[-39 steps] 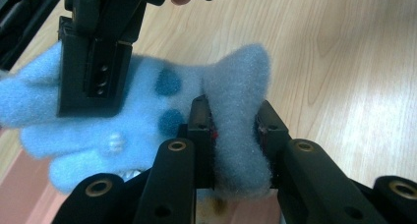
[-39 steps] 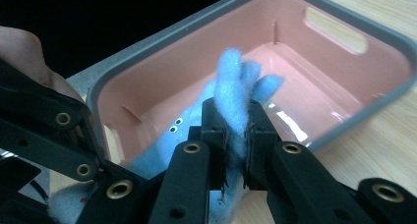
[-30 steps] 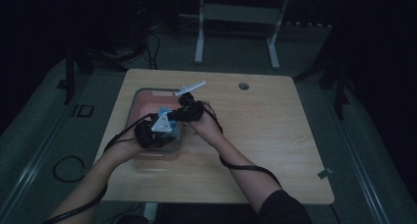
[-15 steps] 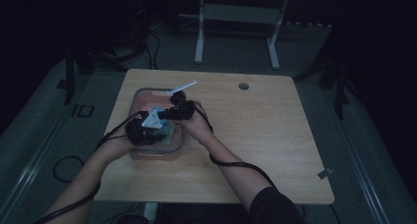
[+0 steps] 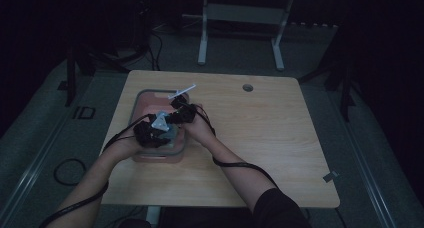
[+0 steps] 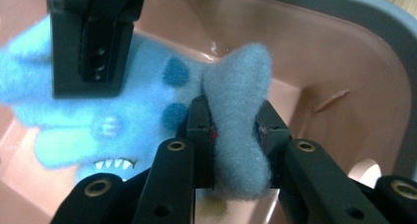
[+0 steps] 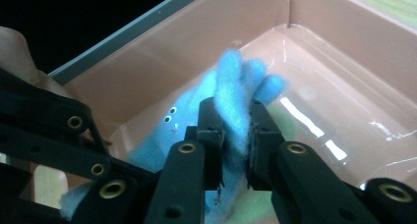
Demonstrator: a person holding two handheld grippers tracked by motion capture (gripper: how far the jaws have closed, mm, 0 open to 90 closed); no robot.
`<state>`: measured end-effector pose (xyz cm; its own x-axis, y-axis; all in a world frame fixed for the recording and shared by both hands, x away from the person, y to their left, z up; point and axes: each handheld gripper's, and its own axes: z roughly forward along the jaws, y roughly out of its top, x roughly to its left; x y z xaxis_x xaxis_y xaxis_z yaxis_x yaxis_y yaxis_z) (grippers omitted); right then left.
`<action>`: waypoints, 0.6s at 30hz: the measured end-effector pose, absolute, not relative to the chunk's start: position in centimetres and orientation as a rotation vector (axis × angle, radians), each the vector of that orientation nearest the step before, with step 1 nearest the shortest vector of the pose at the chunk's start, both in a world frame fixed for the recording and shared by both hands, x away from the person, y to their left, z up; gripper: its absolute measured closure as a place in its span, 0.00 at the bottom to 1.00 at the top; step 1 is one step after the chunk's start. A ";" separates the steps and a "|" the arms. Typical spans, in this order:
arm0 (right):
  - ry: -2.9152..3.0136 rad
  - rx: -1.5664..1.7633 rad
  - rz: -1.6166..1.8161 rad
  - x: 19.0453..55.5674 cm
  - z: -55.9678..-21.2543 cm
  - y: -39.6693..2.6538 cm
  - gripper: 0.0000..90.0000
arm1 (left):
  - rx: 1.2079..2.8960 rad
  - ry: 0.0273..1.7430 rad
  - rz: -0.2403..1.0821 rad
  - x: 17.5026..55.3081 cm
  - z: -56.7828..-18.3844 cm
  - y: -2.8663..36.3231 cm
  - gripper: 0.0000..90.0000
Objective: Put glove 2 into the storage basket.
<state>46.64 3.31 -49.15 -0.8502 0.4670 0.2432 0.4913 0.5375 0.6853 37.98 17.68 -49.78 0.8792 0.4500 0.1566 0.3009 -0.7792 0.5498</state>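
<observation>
Both grippers are pinching the fluffy blue shark-like plush toy (image 6: 147, 111) inside the pink plastic bin (image 6: 344, 62): the left gripper (image 6: 235, 135) is clamping a fin and the right gripper (image 7: 235, 130) another flap; lifting evenly should avoid stretching it.

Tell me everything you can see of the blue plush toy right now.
The blue plush toy is a soft, fuzzy light-blue figure with darker blue spots, small white teeth and two tiny eyes. It sits inside the pink tub, low between its walls. The left gripper is clamped on a paler fin-like flap, and the right gripper pinches another fuzzy limb, so both hold it at once. Whether it rests on the tub floor cannot be told.
</observation>
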 end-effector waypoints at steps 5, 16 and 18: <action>-2.732 -0.887 -1.246 46.9 -49.0 2.7 0.72 | 2.519 0.575 0.356 38.3 -49.9 17.7 0.76; -2.733 -0.862 -1.317 46.6 -47.0 0.7 0.49 | 2.400 0.682 0.399 37.8 -48.5 18.4 0.30; -2.718 -0.849 -1.330 46.5 -46.6 0.2 0.43 | 2.375 0.706 0.402 37.8 -48.3 18.5 0.21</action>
<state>46.49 0.20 -46.64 -0.8541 0.4678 0.2273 0.4665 0.4958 0.7325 37.78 18.50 -48.27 0.8107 0.5754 0.1079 0.3863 -0.6642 0.6399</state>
